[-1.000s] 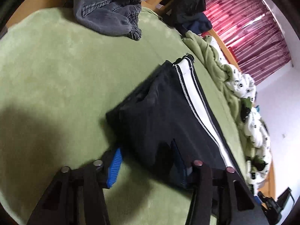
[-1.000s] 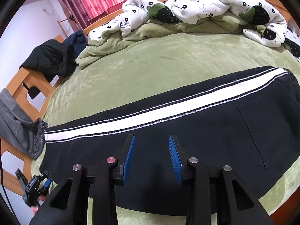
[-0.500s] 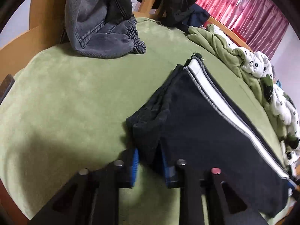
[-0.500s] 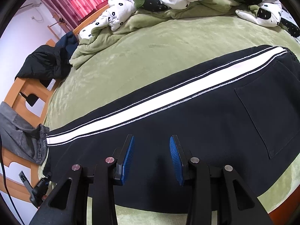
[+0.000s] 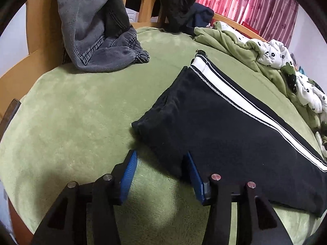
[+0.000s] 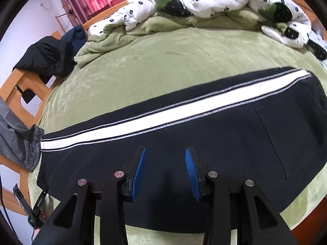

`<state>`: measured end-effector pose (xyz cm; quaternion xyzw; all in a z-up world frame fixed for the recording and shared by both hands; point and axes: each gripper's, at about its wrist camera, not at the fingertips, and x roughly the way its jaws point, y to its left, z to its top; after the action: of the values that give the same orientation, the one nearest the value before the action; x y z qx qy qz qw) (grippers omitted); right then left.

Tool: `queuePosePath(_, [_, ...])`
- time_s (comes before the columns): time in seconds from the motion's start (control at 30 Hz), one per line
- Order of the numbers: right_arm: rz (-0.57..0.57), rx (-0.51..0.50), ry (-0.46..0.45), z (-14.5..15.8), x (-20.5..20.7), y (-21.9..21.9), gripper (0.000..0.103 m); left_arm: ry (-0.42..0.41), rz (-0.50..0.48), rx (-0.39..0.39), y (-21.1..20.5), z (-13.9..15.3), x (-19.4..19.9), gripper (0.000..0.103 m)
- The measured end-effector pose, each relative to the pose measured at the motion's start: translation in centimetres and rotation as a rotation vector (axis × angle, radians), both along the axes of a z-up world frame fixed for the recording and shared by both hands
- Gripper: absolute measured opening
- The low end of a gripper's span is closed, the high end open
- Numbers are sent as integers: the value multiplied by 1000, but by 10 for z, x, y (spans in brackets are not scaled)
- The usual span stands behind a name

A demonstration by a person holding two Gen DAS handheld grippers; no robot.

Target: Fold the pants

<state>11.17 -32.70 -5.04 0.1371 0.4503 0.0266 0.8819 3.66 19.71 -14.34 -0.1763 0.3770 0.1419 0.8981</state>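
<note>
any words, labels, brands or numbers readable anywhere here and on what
Small black device with a cable at the bed's edge: a line of white print runs along it, too small and tilted to read.
Black track pants with a white side stripe: no label or logo shows.
Grey denim garment on the wooden bed frame: no tag or print shows.
Nothing else in either view carries text.

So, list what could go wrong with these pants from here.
1. The left tongs are opening at the cuff corner of the black pants; only one pad overlaps cloth, so a regrasp may catch one layer.
2. The right tongs hover open above mid-leg; pinching there could bunch the fabric.
</note>
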Motion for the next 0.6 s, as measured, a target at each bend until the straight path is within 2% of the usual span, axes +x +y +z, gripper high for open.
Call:
queuePosePath(0.17, [23,-5,-58,12,-9,6,45,21,-35,-30,3,3,-2,48])
queuePosePath(0.23, [26,-25,-94,20,-14,9,53,35,-61,-54,5,5,-5,48])
queuePosePath(0.3, [15,-47,-122,27,-20,11,68,47,-80,-65,6,7,-8,48])
queuePosePath(0.43, [16,-77,-159,47,-37,16,72,66,-84,-92,8,12,-19,47])
queuePosePath(0.6, [19,-106,-202,68,-60,11,78,46,-98,-96,2,30,-41,47])
